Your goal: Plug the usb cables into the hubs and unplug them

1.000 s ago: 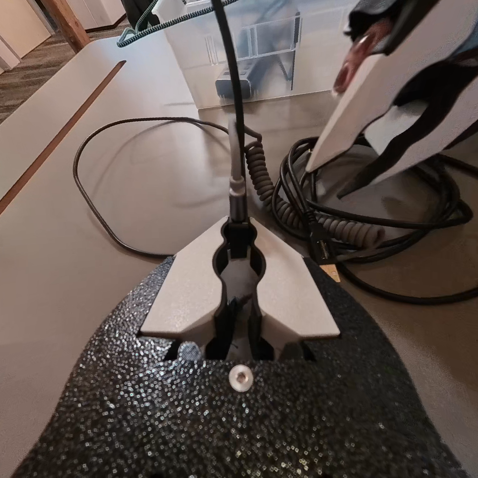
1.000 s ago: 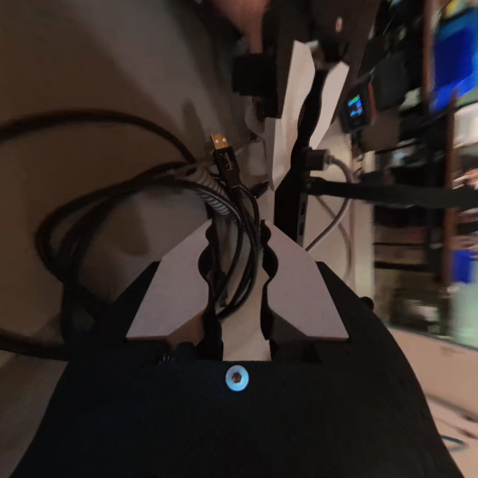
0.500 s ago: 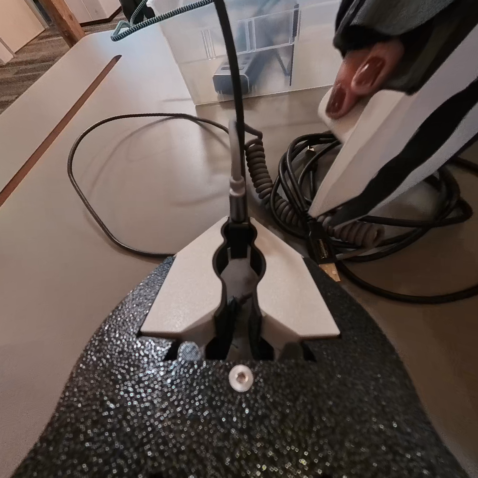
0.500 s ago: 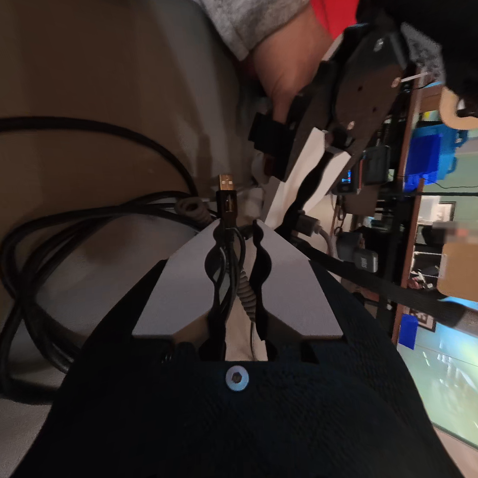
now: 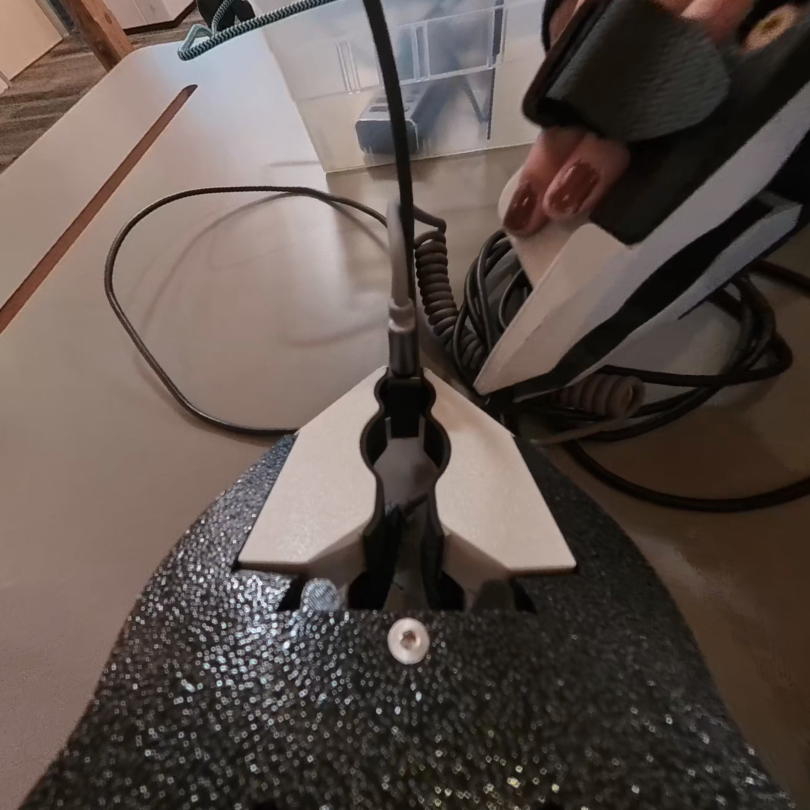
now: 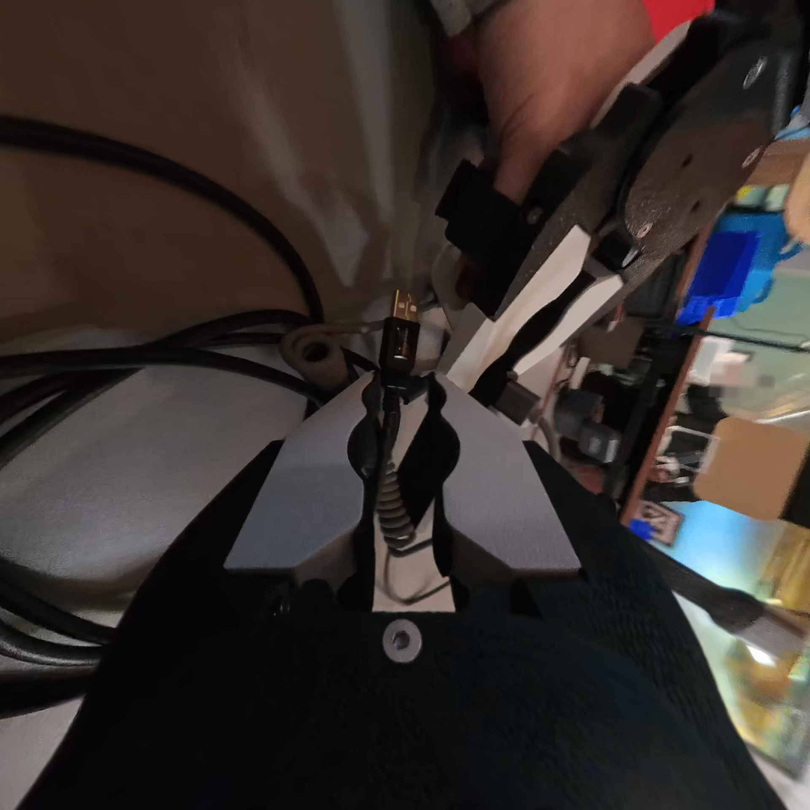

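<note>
Beige table (image 5: 153,394) carries a tangled cable pile (image 5: 657,420) at right. Left gripper (image 5: 405,385) clamps the hub (image 5: 404,416); right gripper (image 6: 401,381) pinches a black USB plug (image 6: 396,339). Judged risk: neighbouring loops snag and drag, twisting the plug off-line.

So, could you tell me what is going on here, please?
A person works two handheld grippers over a table. The left gripper is shut on a black hub with a grey plug in it. The right gripper closes around a black USB plug from the cable pile.
</note>
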